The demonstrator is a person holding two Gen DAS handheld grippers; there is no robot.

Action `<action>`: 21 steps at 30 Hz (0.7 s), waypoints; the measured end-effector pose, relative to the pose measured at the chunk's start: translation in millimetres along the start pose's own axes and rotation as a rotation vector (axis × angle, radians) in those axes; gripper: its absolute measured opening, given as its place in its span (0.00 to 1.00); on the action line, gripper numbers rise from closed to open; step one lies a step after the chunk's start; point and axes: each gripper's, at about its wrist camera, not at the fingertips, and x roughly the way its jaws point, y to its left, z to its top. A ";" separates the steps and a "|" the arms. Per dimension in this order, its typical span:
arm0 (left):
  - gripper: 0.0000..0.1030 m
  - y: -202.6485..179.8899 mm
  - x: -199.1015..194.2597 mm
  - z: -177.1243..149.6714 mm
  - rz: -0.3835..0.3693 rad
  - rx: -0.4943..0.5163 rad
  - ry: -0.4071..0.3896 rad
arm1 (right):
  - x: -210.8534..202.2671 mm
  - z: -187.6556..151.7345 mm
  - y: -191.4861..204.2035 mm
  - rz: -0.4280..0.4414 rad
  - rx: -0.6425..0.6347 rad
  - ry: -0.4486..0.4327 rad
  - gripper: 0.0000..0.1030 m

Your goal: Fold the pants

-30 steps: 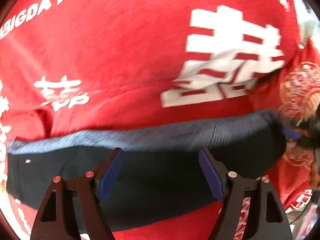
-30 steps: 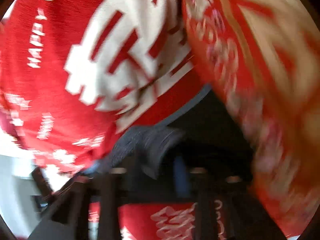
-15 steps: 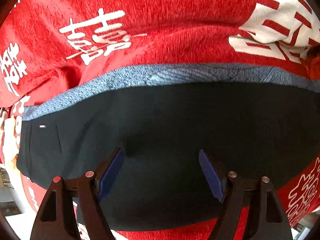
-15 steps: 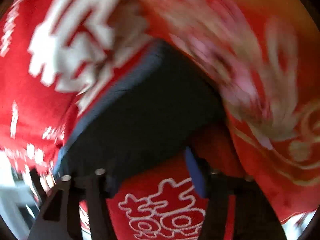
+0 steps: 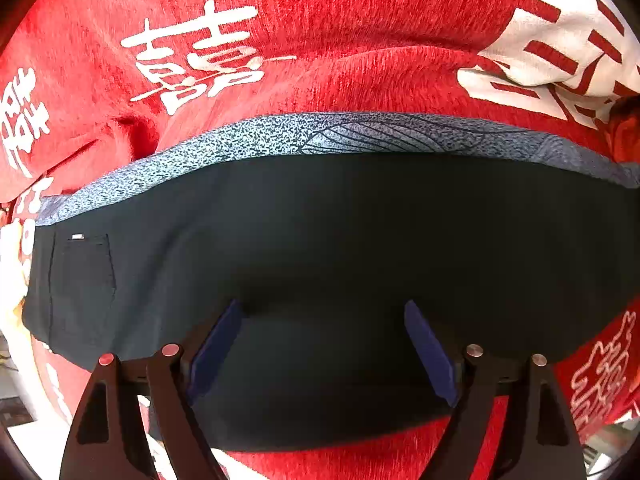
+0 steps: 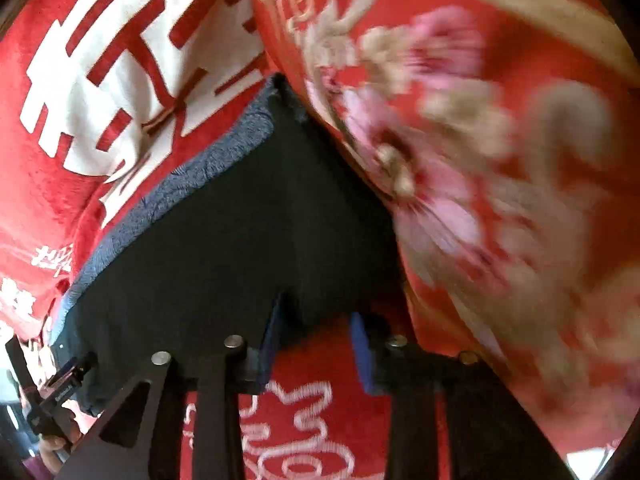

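Observation:
The dark pants (image 5: 320, 248) lie folded flat on a red blanket (image 5: 320, 40), with a grey speckled inner band (image 5: 280, 140) along the far edge and a small pocket (image 5: 84, 276) at the left. My left gripper (image 5: 322, 312) is open, its blue pads over the near part of the pants and holding nothing. In the right wrist view the same pants (image 6: 224, 248) run up to a corner. My right gripper (image 6: 314, 312) is open at the pants' near right edge and holds nothing.
The red blanket with white characters (image 6: 120, 64) covers the surface. A red floral quilt (image 6: 480, 160) rises at the right, against the pants' right end. The left gripper (image 6: 52, 396) shows at the right view's lower left edge.
The pants have been laid flat and spread wider. Both grippers moved in closer over them. My right gripper, which had cloth bunched at its fingers, now stands open at the edge.

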 end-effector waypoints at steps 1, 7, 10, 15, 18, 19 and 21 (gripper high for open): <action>0.82 0.3 -4.1 1.5 -0.003 0.003 -0.014 | -8.7 -2.7 2.0 0.022 0.004 -0.020 0.36; 0.82 -4.6 -8.0 41.7 0.008 -0.022 -0.093 | -34.5 24.1 59.6 0.026 -0.257 -0.156 0.36; 0.82 -12.6 13.0 56.7 0.046 -0.045 -0.073 | 1.8 52.9 70.6 -0.004 -0.270 -0.113 0.36; 0.90 -6.2 28.0 63.5 0.047 -0.094 -0.098 | 42.2 87.1 63.7 -0.064 -0.214 -0.111 0.21; 0.95 3.6 29.3 63.9 0.031 -0.125 -0.078 | 45.1 94.2 71.9 -0.082 -0.213 -0.108 0.25; 0.95 6.5 25.1 62.8 0.037 -0.133 -0.066 | 42.6 93.7 72.6 -0.066 -0.200 -0.097 0.25; 0.95 12.9 10.1 54.9 0.056 -0.112 -0.077 | 32.4 87.7 71.5 0.015 -0.172 -0.074 0.25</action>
